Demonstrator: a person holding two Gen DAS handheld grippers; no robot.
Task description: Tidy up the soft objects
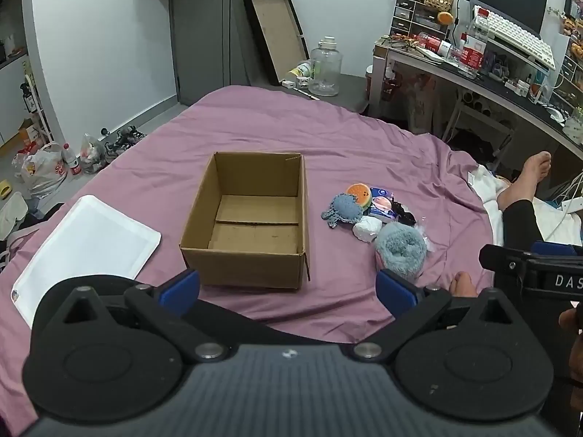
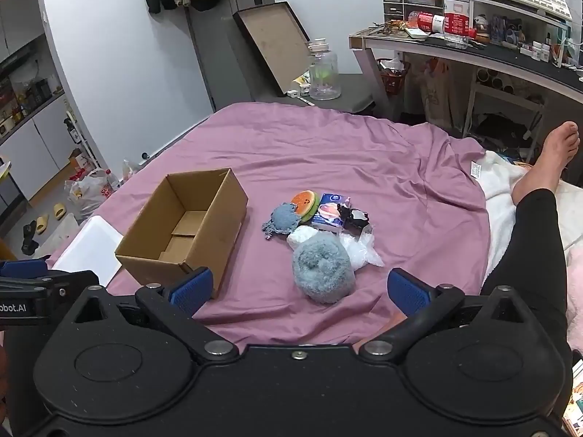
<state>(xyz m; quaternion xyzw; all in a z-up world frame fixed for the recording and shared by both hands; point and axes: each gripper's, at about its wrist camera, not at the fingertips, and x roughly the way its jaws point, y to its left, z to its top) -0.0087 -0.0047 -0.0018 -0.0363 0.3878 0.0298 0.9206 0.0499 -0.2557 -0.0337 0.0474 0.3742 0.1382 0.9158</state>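
An empty cardboard box (image 1: 251,225) (image 2: 182,233) stands open on the purple bed sheet (image 1: 291,127). To its right lies a small pile: a fluffy blue roll (image 1: 400,249) (image 2: 322,273), a blue crocheted piece (image 1: 342,211) (image 2: 282,218), an orange round plush (image 1: 359,195) (image 2: 306,202), a white soft lump (image 1: 368,227) (image 2: 302,235), a blue packet (image 1: 380,205) (image 2: 328,213), a black item (image 2: 351,216) and a clear plastic bag (image 2: 359,251). My left gripper (image 1: 288,289) is open, in front of the box. My right gripper (image 2: 298,289) is open, just short of the fluffy roll.
A white tray (image 1: 87,251) (image 2: 89,251) lies left of the box. A person's leg (image 2: 528,240) and bare foot (image 1: 524,182) rest at the right. Beyond the bed stand a glass jar (image 1: 324,67), a leaning frame (image 1: 277,32) and a cluttered desk (image 1: 484,73).
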